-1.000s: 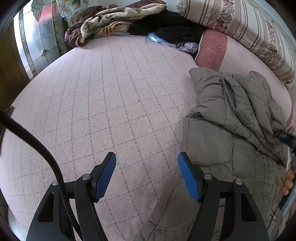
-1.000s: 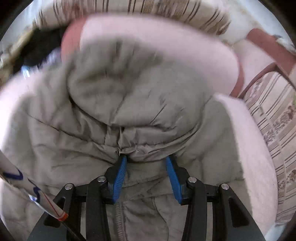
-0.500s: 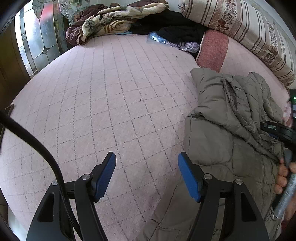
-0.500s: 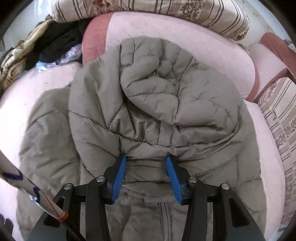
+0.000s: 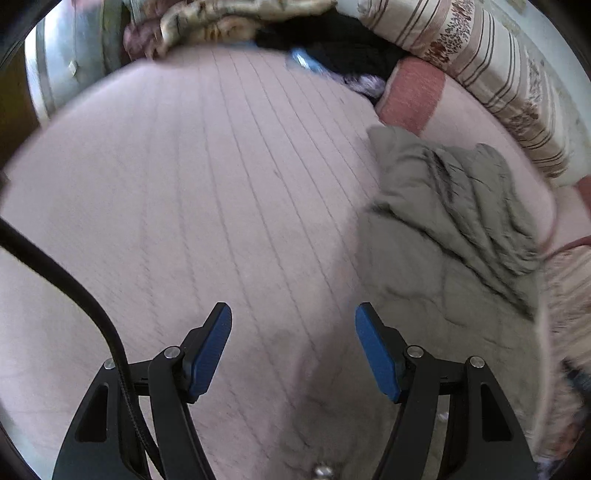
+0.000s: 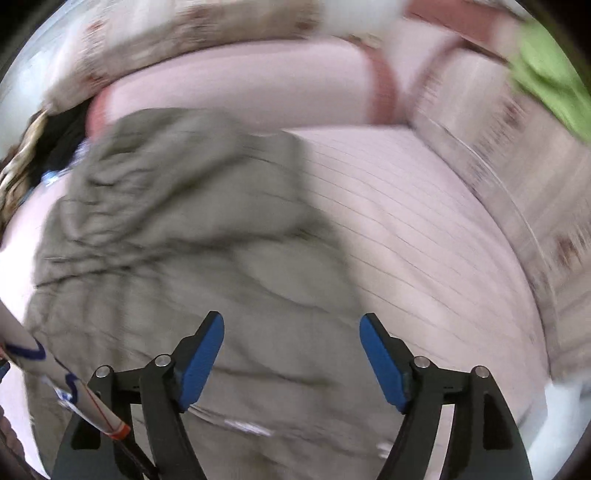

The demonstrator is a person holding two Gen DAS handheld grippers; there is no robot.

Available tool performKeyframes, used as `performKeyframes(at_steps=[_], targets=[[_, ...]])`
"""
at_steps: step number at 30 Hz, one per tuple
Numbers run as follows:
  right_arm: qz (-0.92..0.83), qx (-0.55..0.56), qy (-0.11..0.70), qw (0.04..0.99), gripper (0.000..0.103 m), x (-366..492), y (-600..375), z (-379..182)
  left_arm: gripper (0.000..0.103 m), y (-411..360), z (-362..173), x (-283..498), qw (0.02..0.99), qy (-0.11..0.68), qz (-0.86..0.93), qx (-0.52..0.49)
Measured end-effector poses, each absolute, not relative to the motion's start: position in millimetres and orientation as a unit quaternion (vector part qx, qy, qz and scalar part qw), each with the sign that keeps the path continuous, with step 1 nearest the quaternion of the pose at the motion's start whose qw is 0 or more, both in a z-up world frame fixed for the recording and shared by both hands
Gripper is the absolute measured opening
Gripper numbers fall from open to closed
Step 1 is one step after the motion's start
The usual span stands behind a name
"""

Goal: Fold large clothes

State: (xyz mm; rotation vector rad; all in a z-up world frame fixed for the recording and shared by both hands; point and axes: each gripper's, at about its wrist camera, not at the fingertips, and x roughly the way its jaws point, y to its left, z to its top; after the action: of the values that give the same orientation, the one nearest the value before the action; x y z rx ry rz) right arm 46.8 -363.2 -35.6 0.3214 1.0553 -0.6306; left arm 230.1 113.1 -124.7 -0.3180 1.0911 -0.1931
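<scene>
Now released: right gripper spread wide with nothing between the blue pads, where half a second ago sat pinched on a fold of the olive quilted jacket. Pulled back and swung rightward too, so more bare pink quilted bedcover fills the right half of that view. Both views smeared by motion blur, sharper a moment earlier.

Left gripper as wide apart as before, empty, hovering over the bedcover with its right pad just beside the jacket's near edge; cannot tell whether touching. Jacket lying crumpled on the right side of the bed, upper part bunched in folds against a pink pillow, lower part spread flat toward the camera.

Around: striped floral bolster along the far right edge, dark clothing and a patterned blanket heaped at the head of the bed, something blue beside the dark pile, too blurred to name. Black cable curving across the lower left of the left view. White stick with blue markings and an orange tip crossing the lower left of the right view, in front of the jacket. Bright green fabric at the upper right there, beyond striped bedding.
</scene>
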Motion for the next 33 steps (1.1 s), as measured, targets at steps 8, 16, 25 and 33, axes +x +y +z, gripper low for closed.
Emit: performKeyframes(at_steps=[8,16,25,33], targets=[[-0.300,0.286,0.472,0.778,0.083,-67.9,-432.1,-78.5,0.068,122.2,-159.0,210.2,0.784,0.534,-0.172,-0.264],[-0.205,0.394,0.436,0.782,0.086,-84.0,-437.6,-119.8,0.068,122.0,-170.6,167.0,0.718,0.562,-0.255,-0.322],[-0.074,0.446,0.430,0.781,0.086,-78.0,-412.2,-133.5,0.068,114.4,-170.0,129.9,0.702,0.572,-0.280,-0.320],[-0.036,0.480,0.428,0.764,0.078,-102.4,-388.3,-140.4,0.068,105.6,-172.9,107.1,0.697,0.572,-0.310,-0.301]])
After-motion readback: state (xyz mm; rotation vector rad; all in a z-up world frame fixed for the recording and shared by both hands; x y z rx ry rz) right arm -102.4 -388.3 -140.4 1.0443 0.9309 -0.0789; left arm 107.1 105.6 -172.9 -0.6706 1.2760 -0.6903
